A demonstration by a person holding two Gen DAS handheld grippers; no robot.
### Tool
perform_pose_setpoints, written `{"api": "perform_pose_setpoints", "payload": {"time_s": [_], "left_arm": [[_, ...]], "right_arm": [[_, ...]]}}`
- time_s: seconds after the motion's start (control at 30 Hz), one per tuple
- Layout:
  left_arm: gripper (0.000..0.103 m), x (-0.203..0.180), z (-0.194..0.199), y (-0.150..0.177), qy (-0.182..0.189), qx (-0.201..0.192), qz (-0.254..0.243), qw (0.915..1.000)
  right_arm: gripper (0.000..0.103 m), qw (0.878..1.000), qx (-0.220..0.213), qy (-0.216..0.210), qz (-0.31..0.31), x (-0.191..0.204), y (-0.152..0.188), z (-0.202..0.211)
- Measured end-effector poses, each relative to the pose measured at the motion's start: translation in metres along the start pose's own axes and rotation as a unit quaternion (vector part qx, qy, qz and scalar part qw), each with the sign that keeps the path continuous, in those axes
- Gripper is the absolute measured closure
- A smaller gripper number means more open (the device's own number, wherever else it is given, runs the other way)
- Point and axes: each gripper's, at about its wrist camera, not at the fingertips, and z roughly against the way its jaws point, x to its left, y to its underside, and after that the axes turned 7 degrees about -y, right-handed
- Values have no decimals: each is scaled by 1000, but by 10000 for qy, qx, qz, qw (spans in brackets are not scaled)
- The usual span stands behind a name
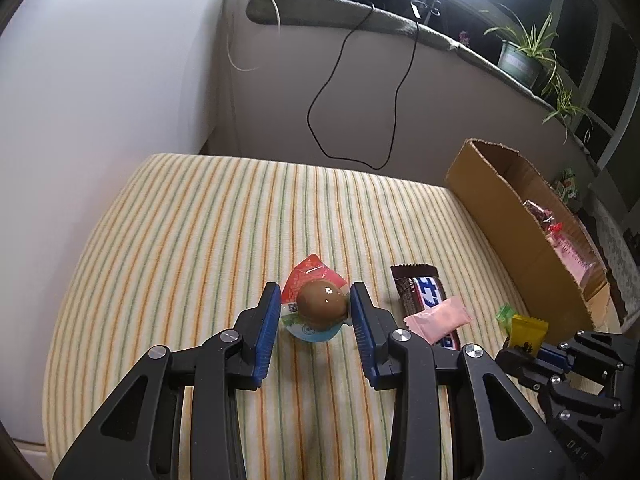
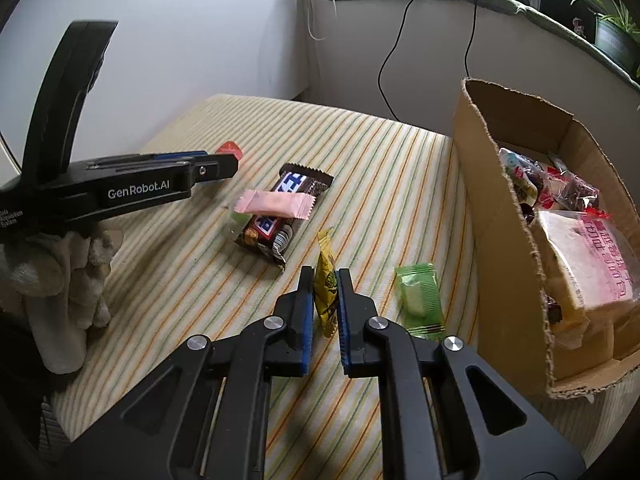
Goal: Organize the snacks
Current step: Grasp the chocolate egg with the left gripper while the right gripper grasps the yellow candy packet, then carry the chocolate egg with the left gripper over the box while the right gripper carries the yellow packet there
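My left gripper (image 1: 314,300) is open, its blue pads on either side of a brown egg snack in a red and clear pack (image 1: 318,306) on the striped cloth; I cannot tell if the pads touch it. My right gripper (image 2: 325,280) is shut on a yellow candy wrapper (image 2: 326,292), held on edge; it also shows in the left wrist view (image 1: 526,330). A brown chocolate bar (image 2: 280,208) lies mid-cloth with a pink sachet (image 2: 274,204) across it. A green candy (image 2: 418,298) lies by the cardboard box (image 2: 504,240), which holds several snack packs.
The striped cloth (image 1: 200,240) covers the table, which ends at a white wall on the left. A ledge behind carries cables and potted plants (image 1: 524,56). A grey glove (image 2: 68,288) holds the left gripper's handle. The box stands at the right edge.
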Motion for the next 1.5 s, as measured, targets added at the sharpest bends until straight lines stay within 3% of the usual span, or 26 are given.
{"api": "perform_pose_setpoints", "payload": {"time_s": [0.33, 0.63, 1.03, 1.5], "left_arm": [[69, -20, 28, -6, 52, -239, -35, 9997], [69, -65, 43, -11, 375, -374, -274, 9982], [69, -140, 51, -15, 930, -430, -705, 9922], [69, -210, 41, -12, 1301, -285, -1030, 9857]], "right_arm": [[92, 9989, -319, -314, -112, -11, -2, 40], [92, 9971, -566, -478, -183, -27, 4, 78], [92, 9940, -916, -139, -575, -89, 16, 125], [92, 9892, -1016, 212, -1039, -155, 27, 140]]}}
